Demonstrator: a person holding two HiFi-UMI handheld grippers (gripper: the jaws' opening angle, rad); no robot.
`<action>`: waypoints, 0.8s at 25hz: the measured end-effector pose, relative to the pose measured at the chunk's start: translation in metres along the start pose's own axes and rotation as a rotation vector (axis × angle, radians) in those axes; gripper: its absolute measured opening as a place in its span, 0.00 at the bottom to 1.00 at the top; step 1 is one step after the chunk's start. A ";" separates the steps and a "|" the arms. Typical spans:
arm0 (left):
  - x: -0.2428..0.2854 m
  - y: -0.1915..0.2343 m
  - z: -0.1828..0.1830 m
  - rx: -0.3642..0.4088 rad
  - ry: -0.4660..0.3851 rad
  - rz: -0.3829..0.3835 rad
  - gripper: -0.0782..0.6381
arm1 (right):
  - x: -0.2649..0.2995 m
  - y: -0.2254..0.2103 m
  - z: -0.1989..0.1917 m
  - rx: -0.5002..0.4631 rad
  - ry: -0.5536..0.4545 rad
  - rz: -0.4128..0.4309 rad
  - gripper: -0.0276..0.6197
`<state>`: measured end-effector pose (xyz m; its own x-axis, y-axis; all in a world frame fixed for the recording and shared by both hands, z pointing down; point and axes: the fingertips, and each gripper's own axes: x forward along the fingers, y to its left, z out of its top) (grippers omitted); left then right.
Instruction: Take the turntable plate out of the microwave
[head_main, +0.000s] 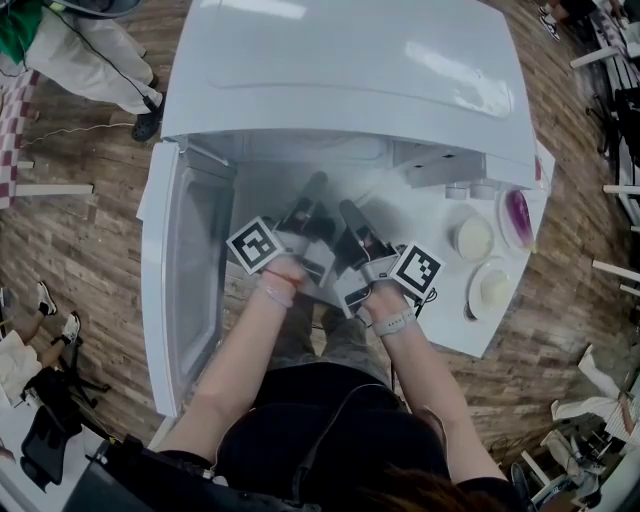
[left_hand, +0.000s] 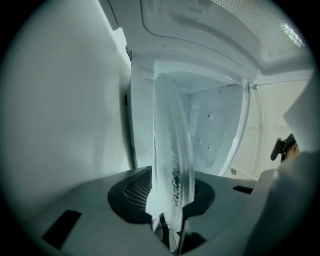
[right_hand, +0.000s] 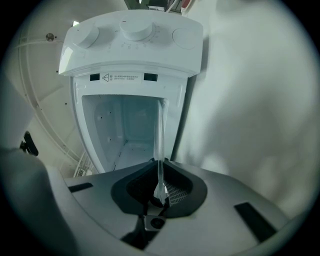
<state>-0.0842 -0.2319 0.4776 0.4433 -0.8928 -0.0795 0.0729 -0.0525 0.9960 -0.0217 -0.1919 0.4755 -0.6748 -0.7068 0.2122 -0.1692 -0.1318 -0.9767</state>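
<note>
Left gripper (left_hand: 170, 202): jaws are narrowly parted and pinched on the rim of the glass turntable plate (left_hand: 172, 145). The plate is seen edge-on there, running from the jaws toward 12 o'clock.

Right gripper (right_hand: 160, 189): jaws are likewise nearly together and clamped on the plate's other side. There the plate is seen only as a thin upright sliver.

The plate is held between the two grippers at the mouth of the microwave (head_main: 340, 70) cavity. Whether it is clear of the cavity floor cannot be told. In the head view the door (head_main: 185, 270) is swung open at 9 o'clock, and both grippers are reached in under the front edge near centre.

Writing: in the right gripper view a label strip (right_hand: 122, 77) with a warning triangle is seen just below the control panel (right_hand: 132, 45). Its print is too small to be read. Scale ticks are seen around the middle knob (right_hand: 136, 30), also unreadable.

Three dishes (head_main: 473, 238) are set on the white table (head_main: 500, 335) at 3 o'clock of the microwave, one of them purple inside.
</note>
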 end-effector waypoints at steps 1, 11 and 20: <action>0.000 0.000 0.000 0.001 0.000 -0.004 0.25 | 0.000 0.000 0.000 0.001 0.004 0.000 0.11; -0.001 0.003 0.000 -0.018 -0.001 0.004 0.16 | -0.001 -0.006 0.000 -0.018 0.030 -0.018 0.12; -0.001 0.005 0.000 -0.028 0.009 0.001 0.16 | -0.001 -0.020 0.065 -0.049 -0.102 -0.047 0.26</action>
<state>-0.0845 -0.2316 0.4828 0.4518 -0.8887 -0.0786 0.0975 -0.0384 0.9945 0.0290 -0.2334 0.4923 -0.5888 -0.7682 0.2513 -0.2355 -0.1343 -0.9625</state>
